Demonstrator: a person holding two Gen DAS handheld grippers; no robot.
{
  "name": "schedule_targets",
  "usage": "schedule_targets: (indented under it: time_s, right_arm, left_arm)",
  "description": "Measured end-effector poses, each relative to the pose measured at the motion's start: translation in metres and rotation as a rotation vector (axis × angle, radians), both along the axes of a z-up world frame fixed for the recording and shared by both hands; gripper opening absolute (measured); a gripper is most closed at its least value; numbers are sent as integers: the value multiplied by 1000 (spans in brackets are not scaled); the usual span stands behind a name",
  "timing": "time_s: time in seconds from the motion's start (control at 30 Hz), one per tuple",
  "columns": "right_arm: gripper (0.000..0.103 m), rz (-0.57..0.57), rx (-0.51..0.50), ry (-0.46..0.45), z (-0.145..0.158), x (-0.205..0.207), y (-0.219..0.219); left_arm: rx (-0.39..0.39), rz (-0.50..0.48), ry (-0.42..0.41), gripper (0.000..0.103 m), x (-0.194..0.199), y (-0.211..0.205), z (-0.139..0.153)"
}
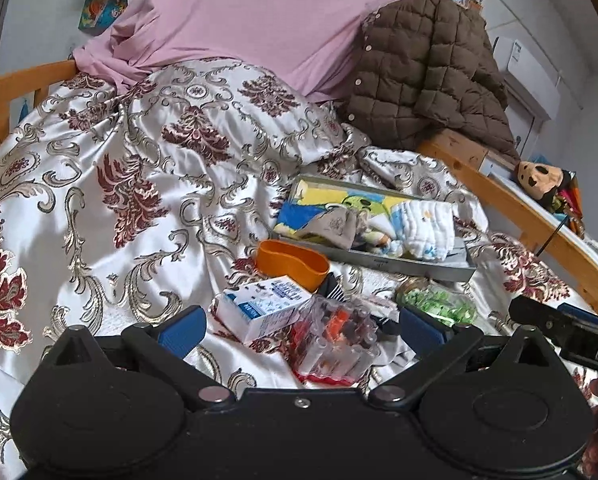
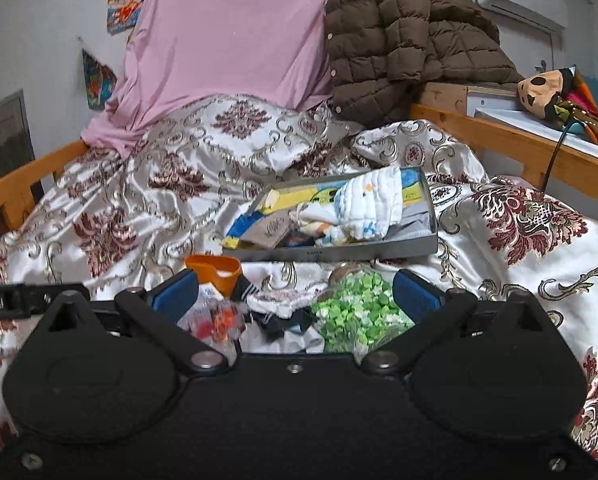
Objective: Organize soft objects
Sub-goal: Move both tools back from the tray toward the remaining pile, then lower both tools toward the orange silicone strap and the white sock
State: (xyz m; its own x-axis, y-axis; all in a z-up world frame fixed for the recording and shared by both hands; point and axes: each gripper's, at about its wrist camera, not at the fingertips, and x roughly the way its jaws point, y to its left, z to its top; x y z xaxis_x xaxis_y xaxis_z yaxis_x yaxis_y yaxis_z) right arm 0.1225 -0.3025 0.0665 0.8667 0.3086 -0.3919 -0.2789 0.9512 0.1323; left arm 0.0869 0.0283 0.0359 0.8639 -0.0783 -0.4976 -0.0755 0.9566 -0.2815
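Both tongs released: left tongs & right tongs level, low over bed clutter w/ tray ahead.

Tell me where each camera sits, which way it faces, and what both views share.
Left wrist: on the left gripper, low over the patterned bedspread, facing the headboard; its blue-padded fingers are spread, and the right gripper's black edge shows at right.
Right wrist: on the right gripper, facing likewise, just right of the other; open fingers frame a jar of green pieces.
Shared: grey metal tray of folded cloths, orange plastic container, pink sheet, brown quilted jacket.
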Motion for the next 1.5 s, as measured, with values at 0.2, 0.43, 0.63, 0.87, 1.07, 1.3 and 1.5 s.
schedule_targets:
  time_s: [0.2, 0.43, 0.63, 0.87, 1.07, 1.3, 1.5]
  right_arm:
    - [102, 44, -68, 43, -6, 6, 13]
    - [102, 84, -121, 79, -11, 7, 24]
    - [102, 99, -156, 123, -17, 11, 29]
    - [102, 125, -193, 165, -23, 12, 31]
    - [102, 148, -210, 196, -27, 17, 35]
    - [102, 189, -241, 217, -33, 23, 48]
    - [102, 222, -255, 223, -37, 31, 59]
  left_arm:
    - [-18, 12, 75, 102, 8, 2, -10]
    - [-14, 25, 129, 102, 13, 4, -17]
    - [-9, 25, 146, 102, 15, 3, -19]
    - [5, 30, 176, 102, 18, 2, -23]
    - [10, 29, 203, 102, 22, 2, -27]
    - [-3, 45, 235, 102, 27, 5, -31]
    - [-44, 74, 263, 102, 33, 13, -35]
